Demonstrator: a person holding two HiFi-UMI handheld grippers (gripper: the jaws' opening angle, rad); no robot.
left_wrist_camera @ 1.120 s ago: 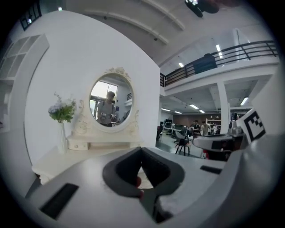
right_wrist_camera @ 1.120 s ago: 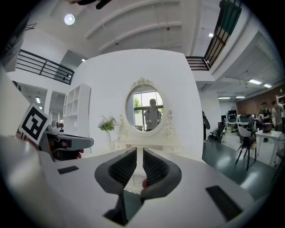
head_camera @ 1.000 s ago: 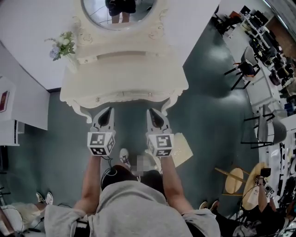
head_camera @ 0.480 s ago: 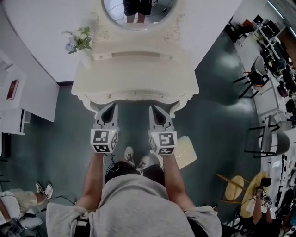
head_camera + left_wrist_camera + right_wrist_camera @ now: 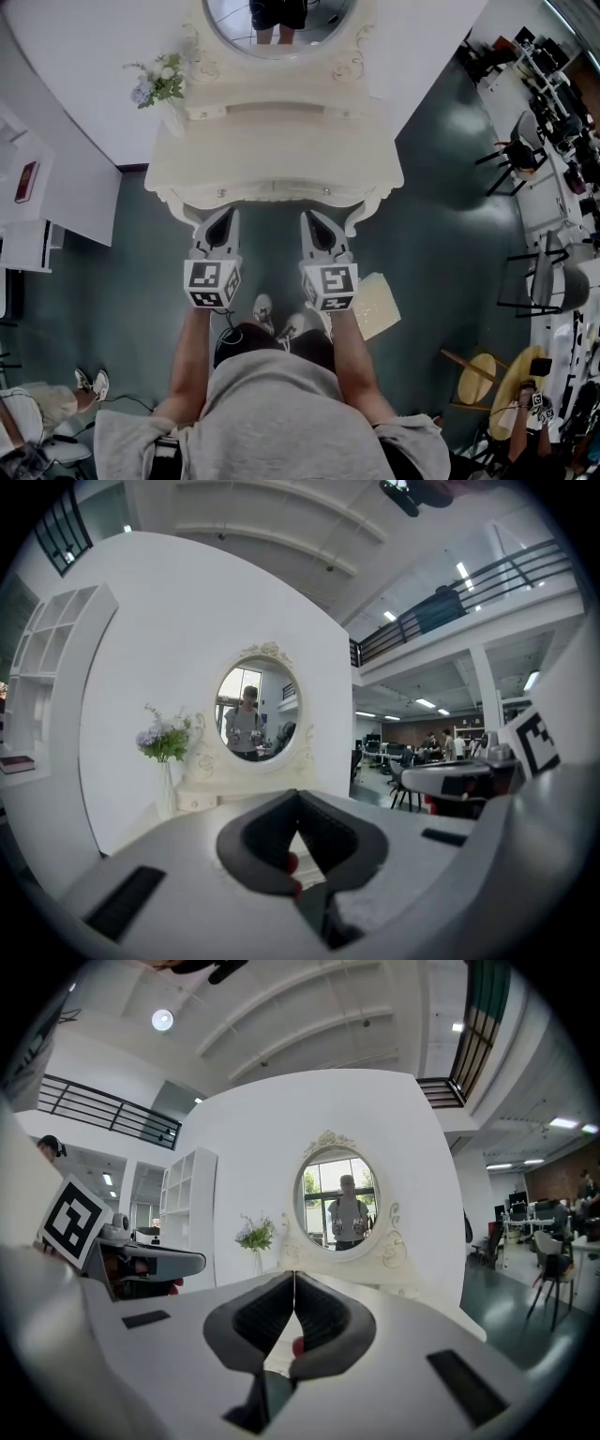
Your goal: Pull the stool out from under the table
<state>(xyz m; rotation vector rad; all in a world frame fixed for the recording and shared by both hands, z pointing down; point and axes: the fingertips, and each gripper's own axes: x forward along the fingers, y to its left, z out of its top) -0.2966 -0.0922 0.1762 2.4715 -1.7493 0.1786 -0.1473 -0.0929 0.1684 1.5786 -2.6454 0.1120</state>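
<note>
The cream dressing table (image 5: 272,169) stands against a white wall, under an oval mirror (image 5: 277,23). My left gripper (image 5: 229,211) and right gripper (image 5: 307,216) are side by side just before the table's front edge, both shut and empty, pointing at it. A cream padded stool seat (image 5: 377,305) shows on the floor to the right of my right arm, partly hidden by that gripper. In the left gripper view the shut jaws of the left gripper (image 5: 298,794) face the mirror (image 5: 255,710); in the right gripper view the right gripper (image 5: 294,1274) does the same.
A vase of flowers (image 5: 161,82) stands on the table's left end. A white shelf unit (image 5: 28,216) is at the left. My shoes (image 5: 262,309) are on the dark floor below the grippers. Black chairs (image 5: 525,155) and a wooden stool (image 5: 478,370) stand at the right.
Since the earliest frame the head view has shifted, so the table sits further right and lower. Both grippers stay just before its front edge. Nothing differs over the last half second.
</note>
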